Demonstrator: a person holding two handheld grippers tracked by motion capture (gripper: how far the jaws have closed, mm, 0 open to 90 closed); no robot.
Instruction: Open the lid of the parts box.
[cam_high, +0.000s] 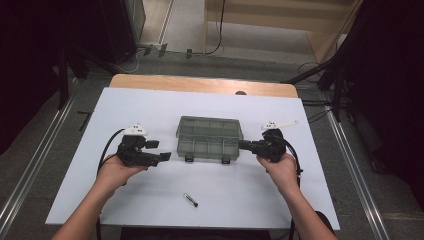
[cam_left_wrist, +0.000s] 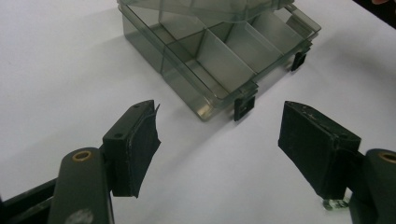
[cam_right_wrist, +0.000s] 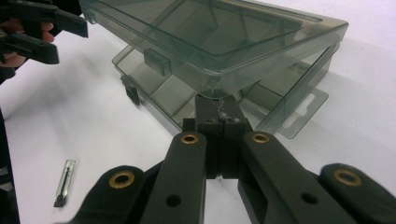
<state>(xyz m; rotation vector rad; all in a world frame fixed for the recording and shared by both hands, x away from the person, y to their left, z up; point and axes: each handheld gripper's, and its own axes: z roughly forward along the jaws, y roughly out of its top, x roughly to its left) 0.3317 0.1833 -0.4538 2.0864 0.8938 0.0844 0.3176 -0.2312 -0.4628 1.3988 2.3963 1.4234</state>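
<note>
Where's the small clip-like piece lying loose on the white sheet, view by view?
High view: small clip lies near the front edge, below the compartment box.
Left gripper view: I can't make it out.
Right gripper view: lower left, left of the jaws.
Shared landmark: the box's black front latches.

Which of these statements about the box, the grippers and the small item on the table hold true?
1. The box lid is raised. True.
2. The right gripper has its jaws wide open. False: they are shut at the lid's edge.
3. The left gripper holds the box. False: its jaws are open, short of the box.
4. A small tube lies on the table near the person. True.
5. The box compartments hold screws. False: they look empty.
</note>
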